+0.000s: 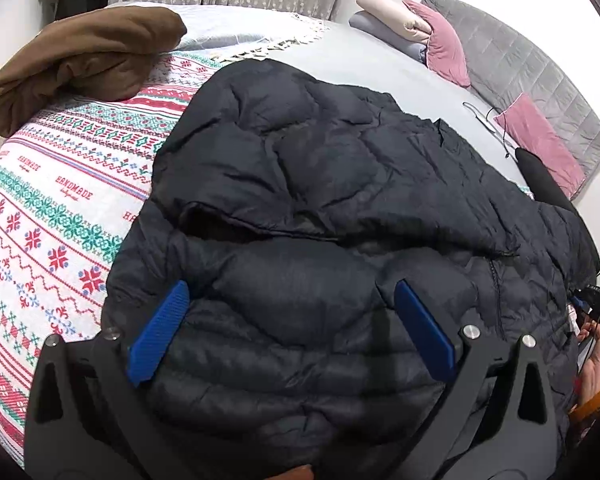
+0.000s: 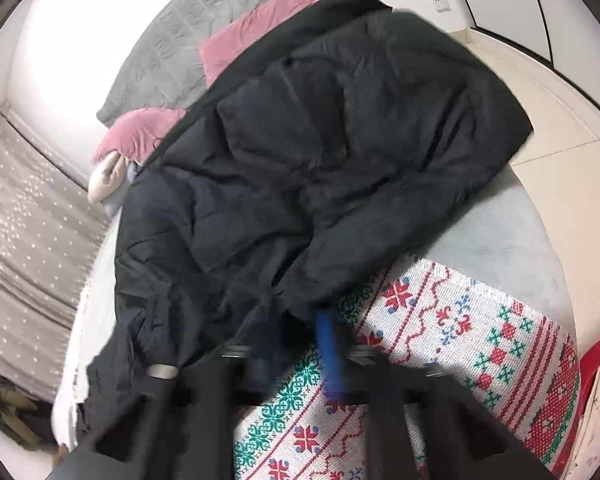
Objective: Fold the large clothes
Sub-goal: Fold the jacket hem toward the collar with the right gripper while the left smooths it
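Note:
A large black puffer jacket (image 1: 340, 208) lies spread on the bed, partly folded over itself. It also shows in the right wrist view (image 2: 300, 160). My left gripper (image 1: 292, 296) is open, with its blue pads (image 1: 160, 332) wide apart just above the jacket's near part, holding nothing. My right gripper (image 2: 300, 320) is blurred; its blue fingers (image 2: 328, 344) sit close together at the jacket's near edge, with black fabric between them. The right gripper also shows at the far right edge of the left wrist view.
A patterned red, green and white blanket (image 1: 60, 208) covers the bed under the jacket. A folded brown garment (image 1: 84, 56) lies at the far left. Pink pillows (image 1: 540, 140) and a grey quilted headboard (image 1: 520, 60) stand at the right. A wire hanger (image 1: 488, 120) lies nearby.

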`<state>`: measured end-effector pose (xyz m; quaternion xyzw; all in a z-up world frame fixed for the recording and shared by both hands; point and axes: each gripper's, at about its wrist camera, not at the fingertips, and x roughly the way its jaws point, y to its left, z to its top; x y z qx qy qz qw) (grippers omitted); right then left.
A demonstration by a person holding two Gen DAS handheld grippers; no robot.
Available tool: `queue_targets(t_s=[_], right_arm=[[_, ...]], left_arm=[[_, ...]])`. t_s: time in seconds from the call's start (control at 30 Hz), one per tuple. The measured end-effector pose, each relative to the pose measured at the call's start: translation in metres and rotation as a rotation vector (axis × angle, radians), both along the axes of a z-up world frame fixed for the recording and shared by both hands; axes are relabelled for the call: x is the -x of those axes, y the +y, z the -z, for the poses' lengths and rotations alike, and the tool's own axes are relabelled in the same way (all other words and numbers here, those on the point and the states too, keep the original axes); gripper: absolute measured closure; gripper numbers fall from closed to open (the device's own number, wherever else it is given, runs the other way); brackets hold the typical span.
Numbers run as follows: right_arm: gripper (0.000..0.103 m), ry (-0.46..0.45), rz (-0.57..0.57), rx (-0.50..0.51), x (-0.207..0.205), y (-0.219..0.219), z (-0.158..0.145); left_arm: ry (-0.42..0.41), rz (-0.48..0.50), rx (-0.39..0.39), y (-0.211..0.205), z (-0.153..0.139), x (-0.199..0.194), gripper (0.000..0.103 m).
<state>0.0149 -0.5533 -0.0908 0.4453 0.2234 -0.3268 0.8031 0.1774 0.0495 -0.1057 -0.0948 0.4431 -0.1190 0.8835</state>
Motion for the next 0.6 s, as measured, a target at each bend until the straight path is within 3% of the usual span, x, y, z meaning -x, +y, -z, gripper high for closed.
queue_targets(t_s=[0.13, 0.33, 0.47, 0.6], right_arm=[[0.095, -0.063, -0.008, 0.104, 0.001, 0.013, -0.031], [0.096, -0.162, -0.177, 0.301, -0.022, 0.073, -0.094], [0.096, -0.225, -0.381, 0.416, -0.044, 0.130, -0.131], [0.096, -0.235, -0.651, 0.464, -0.078, 0.198, -0.137]], left_arm=[[-0.006, -0.001, 0.016, 0.003, -0.003, 0.001, 0.001], [-0.028, 0.011, 0.016, 0.000, -0.008, 0.006, 0.001], [-0.060, 0.030, 0.001, -0.004, -0.014, 0.011, 0.001], [-0.086, 0.052, -0.022, -0.012, -0.021, 0.017, 0.001]])
